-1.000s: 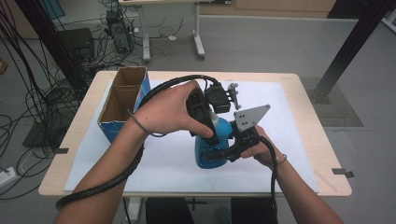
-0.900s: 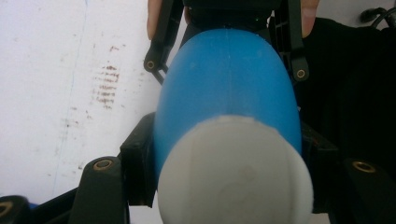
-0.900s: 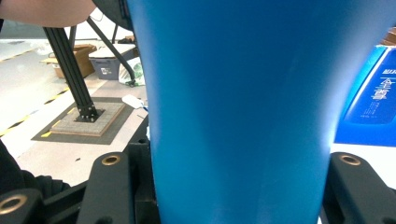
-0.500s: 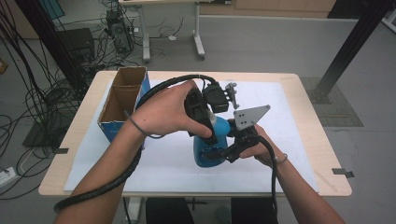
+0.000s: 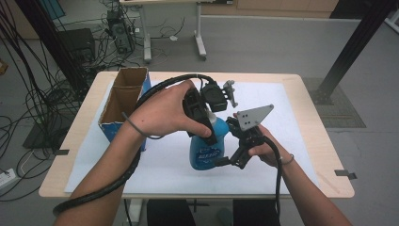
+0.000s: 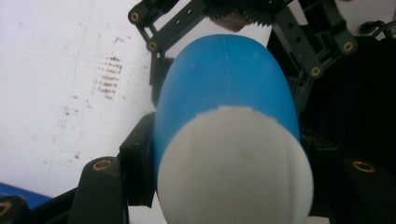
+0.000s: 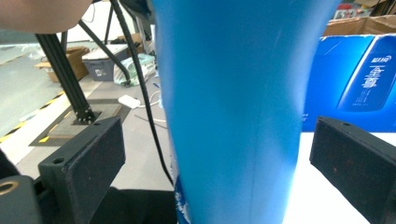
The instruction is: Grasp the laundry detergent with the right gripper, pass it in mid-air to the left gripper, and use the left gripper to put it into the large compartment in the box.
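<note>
A blue bottle [image 5: 207, 150] is standing upright on the white sheet [image 5: 291, 108] near the middle of the counter [image 5: 324, 155], a little toward its front edge. In the high view, the left tool [image 5: 207, 123] is coming down on the bottle's upper part from above, with the person's left hand [image 5: 164, 113] wrapped around it, and the right tool [image 5: 231, 159] is sitting low at the bottle's right side with its grey plate raised. The left gripper view is showing what the high view is hiding: the bottle's white cap [image 6: 233, 168] and blue shoulder are wedged between the two black jaws, which are pinching the bottle from both sides. The right gripper view is looking level across the counter: the blue body [image 7: 233, 107] is rising between the jaws, yet both pads [image 7: 84, 158] are standing clear of it with gaps on either side, the jaws having just been opening and now spread wide. An open cardboard box [image 5: 124, 101] with blue printed sides is sitting near the counter's back left corner, and this view is showing its printed face behind the bottle.
</note>
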Demonstrator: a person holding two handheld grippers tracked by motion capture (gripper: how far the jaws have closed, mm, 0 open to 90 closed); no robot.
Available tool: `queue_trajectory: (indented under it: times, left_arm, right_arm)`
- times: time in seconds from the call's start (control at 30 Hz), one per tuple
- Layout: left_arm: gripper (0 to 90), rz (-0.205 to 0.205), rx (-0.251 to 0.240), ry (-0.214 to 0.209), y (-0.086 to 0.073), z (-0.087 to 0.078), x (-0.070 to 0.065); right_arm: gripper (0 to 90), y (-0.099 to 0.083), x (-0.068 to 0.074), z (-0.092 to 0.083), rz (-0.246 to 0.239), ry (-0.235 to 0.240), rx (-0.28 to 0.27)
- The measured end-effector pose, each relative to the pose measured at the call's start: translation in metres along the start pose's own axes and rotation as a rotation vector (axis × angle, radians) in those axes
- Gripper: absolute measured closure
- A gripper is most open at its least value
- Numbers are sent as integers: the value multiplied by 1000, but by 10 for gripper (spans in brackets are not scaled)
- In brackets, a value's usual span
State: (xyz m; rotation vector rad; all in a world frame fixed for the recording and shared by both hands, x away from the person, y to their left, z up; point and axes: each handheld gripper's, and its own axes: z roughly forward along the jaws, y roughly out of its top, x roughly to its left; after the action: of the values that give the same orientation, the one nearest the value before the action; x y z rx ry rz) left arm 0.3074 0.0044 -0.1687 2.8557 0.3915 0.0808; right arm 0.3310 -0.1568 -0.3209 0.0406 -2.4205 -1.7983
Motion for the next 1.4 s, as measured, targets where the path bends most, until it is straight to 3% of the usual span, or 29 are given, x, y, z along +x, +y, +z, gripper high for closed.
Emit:
queue_trajectory:
  times: [0.33,0.73,1.0,1.4]
  left_arm:
    - [378,-47,17,8,-6,-1,3]
    - [379,-108,19,23,-18,-7,9]
    - [378,-140,23,35,-26,-10,12]
    - [379,-187,11,47,-37,-17,16]
  right_arm:
    - [37,1,0,-11,39,-7,97]
    - [52,3,-3,-38,124,-65,276]
    - [56,0,-13,-61,185,-163,424]
    - [48,0,-37,-93,261,-373,608]
